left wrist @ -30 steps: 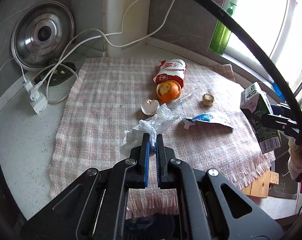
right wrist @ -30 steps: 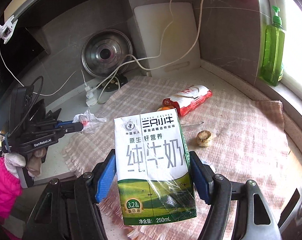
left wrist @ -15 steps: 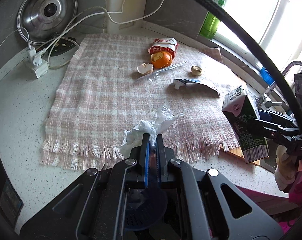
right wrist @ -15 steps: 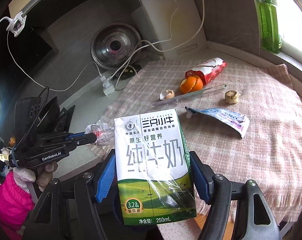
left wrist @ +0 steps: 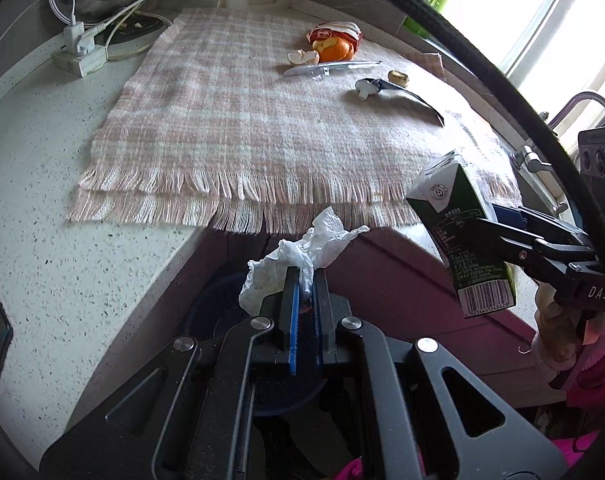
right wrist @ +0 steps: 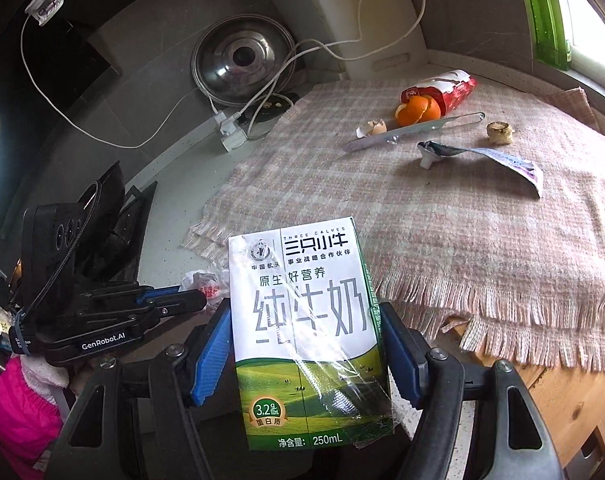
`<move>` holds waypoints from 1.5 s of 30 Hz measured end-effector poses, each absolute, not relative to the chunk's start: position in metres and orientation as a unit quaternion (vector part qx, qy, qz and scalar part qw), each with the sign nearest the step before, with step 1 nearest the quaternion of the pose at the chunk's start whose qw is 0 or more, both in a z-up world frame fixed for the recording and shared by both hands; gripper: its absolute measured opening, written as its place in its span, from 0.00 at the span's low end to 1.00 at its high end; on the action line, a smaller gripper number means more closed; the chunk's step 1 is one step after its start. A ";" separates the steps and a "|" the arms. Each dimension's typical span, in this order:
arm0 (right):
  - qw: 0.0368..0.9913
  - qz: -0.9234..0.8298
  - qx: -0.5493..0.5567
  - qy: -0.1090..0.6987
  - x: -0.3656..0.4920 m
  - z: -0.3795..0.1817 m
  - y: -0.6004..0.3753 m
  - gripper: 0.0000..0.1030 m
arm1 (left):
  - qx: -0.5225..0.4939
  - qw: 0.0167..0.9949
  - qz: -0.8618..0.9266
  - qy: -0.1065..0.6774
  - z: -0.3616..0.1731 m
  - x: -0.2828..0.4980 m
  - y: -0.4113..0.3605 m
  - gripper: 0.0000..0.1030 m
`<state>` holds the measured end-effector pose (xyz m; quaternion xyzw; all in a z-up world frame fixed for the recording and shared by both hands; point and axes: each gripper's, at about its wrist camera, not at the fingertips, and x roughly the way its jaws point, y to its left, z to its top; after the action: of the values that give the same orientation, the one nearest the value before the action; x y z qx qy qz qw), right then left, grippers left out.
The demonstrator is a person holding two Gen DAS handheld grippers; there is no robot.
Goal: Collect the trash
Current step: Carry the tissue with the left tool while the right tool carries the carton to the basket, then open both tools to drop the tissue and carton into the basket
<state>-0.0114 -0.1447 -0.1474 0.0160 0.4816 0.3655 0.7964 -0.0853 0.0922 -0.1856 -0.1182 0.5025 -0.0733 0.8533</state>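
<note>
My left gripper [left wrist: 306, 280] is shut on a crumpled white tissue [left wrist: 302, 250], held out past the counter's front edge above a dark blue round container [left wrist: 212, 308] that is mostly hidden. My right gripper [right wrist: 304, 312] is shut on an upright green and white milk carton [right wrist: 306, 320], also off the counter's edge; the carton [left wrist: 462, 232] hangs to the right of the tissue. On the checked cloth [right wrist: 422, 220] lie an orange peel [right wrist: 418, 110], a red wrapper [right wrist: 450, 88], an eggshell [right wrist: 372, 128], a flattened tube [right wrist: 482, 156] and a small brown scrap [right wrist: 500, 133].
A steel pot lid [right wrist: 242, 66] leans on the back wall beside a white power strip [right wrist: 232, 132] and trailing cables. A green bottle [right wrist: 546, 16] stands by the window. A tap [left wrist: 582, 100] rises at the right. Wooden cabinet fronts [right wrist: 542, 392] sit below the counter.
Both grippers have drawn back from the cloth and sunk past the counter's front edge. The tissue and the carton came along, each still gripped.
</note>
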 end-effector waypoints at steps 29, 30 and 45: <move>0.765 0.308 -0.022 0.565 -0.054 -0.278 -0.101 0.70 | -0.121 0.799 -0.065 0.586 -0.311 -0.113 0.100 0.03; 0.764 0.307 -0.022 0.568 -0.054 -0.281 -0.101 0.70 | -0.120 0.799 -0.063 0.586 -0.313 -0.113 0.100 0.03; 0.752 0.303 -0.036 0.584 -0.052 -0.305 -0.099 0.71 | -0.122 0.793 -0.050 0.595 -0.329 -0.110 0.078 0.04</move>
<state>-0.0525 -0.0986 -0.3047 -0.0357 0.5844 0.3032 0.7518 -0.1095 0.0783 -0.3285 -0.1219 0.5954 -0.0500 0.7925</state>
